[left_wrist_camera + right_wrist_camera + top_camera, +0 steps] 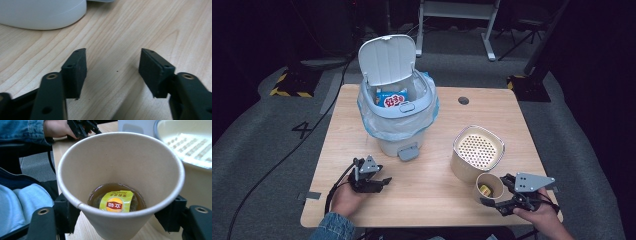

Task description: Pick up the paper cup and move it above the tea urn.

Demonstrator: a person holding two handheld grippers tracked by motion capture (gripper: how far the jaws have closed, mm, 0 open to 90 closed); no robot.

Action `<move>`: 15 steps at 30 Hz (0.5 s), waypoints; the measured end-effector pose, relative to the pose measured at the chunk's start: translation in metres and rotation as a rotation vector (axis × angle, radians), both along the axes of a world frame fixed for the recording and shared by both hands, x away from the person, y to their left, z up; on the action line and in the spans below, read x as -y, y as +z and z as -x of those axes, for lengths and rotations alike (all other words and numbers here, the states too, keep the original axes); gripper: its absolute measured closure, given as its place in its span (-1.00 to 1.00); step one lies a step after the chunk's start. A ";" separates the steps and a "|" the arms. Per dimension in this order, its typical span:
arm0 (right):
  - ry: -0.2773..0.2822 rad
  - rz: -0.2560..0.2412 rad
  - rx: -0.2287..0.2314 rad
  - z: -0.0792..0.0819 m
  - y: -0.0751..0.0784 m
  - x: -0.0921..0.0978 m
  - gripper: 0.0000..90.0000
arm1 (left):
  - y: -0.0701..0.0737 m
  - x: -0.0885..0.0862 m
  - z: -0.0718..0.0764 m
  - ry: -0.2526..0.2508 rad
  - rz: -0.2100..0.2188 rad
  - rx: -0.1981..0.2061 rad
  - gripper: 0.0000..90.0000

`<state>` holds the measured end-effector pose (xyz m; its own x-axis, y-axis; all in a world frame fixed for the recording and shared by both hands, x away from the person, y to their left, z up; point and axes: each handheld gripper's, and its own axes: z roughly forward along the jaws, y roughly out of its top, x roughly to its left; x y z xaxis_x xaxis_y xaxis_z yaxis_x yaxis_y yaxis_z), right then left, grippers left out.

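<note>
Light wood counter [432, 200] w/ a dark round hole [463, 100] near its far edge. Landmark: white pedal bin [398, 107], lid up, blue liner, standing far-centre. Right of the bin & nearer: cream container [477, 152] w/ perforated top. Just in front of that container, touching it: paper cup [490, 187] holding brown liquid & a yellow-tagged tea bag [116, 202]. Left tool [373, 183] sits low over the wood in front of the bin.

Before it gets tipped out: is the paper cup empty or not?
Not empty: the paper cup holds brown liquid and a yellow-labelled tea bag.
</note>
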<state>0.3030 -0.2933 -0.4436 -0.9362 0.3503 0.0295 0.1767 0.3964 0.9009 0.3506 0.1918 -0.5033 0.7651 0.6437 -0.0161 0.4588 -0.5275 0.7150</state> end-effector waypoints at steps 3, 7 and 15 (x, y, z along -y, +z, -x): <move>-0.006 0.006 0.013 -0.001 0.014 0.003 -0.32 | 0.000 0.000 0.000 0.008 -0.001 -0.001 -0.19; -0.014 -0.002 0.030 -0.004 0.031 0.007 -0.32 | 0.000 0.000 -0.001 0.018 0.003 -0.007 -0.20; -0.054 -0.021 0.038 -0.010 0.060 0.014 -0.31 | 0.000 0.000 -0.002 0.034 0.004 -0.008 -0.20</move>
<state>0.3133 -0.3068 -0.3834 -0.9166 0.3998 0.0024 0.1630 0.3682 0.9154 0.3527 0.1923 -0.5034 0.7423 0.6696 -0.0243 0.4822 -0.5086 0.7133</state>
